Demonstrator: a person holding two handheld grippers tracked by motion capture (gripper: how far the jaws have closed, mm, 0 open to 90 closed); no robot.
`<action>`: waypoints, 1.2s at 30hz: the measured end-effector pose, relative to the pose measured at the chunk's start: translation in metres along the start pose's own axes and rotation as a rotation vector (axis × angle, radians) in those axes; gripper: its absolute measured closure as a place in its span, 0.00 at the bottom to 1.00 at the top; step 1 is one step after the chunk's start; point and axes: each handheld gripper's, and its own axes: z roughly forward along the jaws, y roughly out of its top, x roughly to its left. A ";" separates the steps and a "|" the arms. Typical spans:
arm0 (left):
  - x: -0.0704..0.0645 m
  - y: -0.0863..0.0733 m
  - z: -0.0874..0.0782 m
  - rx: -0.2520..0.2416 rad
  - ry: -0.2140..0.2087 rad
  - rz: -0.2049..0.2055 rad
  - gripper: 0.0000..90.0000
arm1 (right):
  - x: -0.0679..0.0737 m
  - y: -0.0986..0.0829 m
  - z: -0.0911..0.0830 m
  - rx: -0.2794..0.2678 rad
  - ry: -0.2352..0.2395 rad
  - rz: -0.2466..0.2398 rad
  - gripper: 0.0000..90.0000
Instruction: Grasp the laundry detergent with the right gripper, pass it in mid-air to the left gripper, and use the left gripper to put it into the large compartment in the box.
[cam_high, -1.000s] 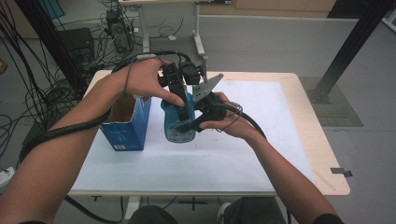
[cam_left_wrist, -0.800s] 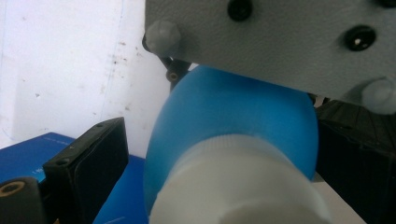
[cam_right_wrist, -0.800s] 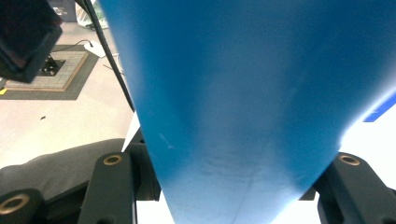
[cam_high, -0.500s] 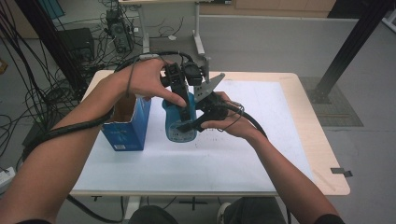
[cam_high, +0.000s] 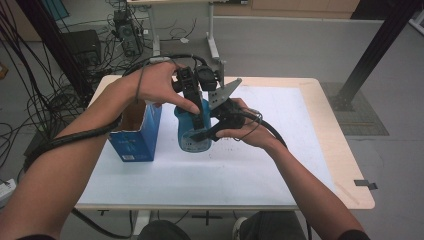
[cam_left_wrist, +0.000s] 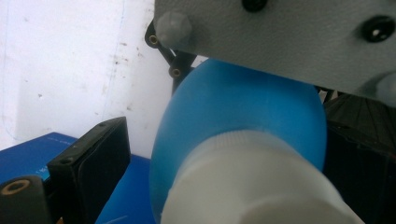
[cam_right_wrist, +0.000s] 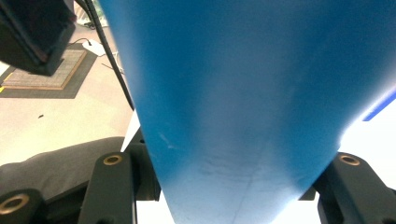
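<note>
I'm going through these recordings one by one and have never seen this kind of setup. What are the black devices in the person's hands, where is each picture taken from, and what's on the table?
There is no robot here. A person holds a hand-operated two-jaw gripper in each hand, each with a small camera on it.

The wide picture comes from a fixed camera above the person, looking down on a white-topped table. The left gripper comes down over the top of a blue bottle; the right gripper meets the bottle's side. An open blue box stands beside the bottle, on the person's left.

The left gripper view looks along its jaws at the bottle's white cap, which sits between them. The right gripper view shows the blue bottle body between its own jaws, apparently clamped.

So both grippers are at the bottle, one steadying the body, one at the cap.
</note>
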 end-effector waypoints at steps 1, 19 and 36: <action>0.000 0.000 0.000 0.004 0.000 -0.001 0.07 | 0.001 0.000 0.000 0.004 0.002 0.006 0.48; 0.000 -0.001 0.000 0.008 0.003 -0.002 0.07 | 0.000 0.000 0.002 0.010 -0.004 -0.002 0.48; 0.000 -0.001 -0.001 0.010 0.008 0.000 0.07 | 0.000 0.000 0.001 0.011 -0.009 0.003 0.48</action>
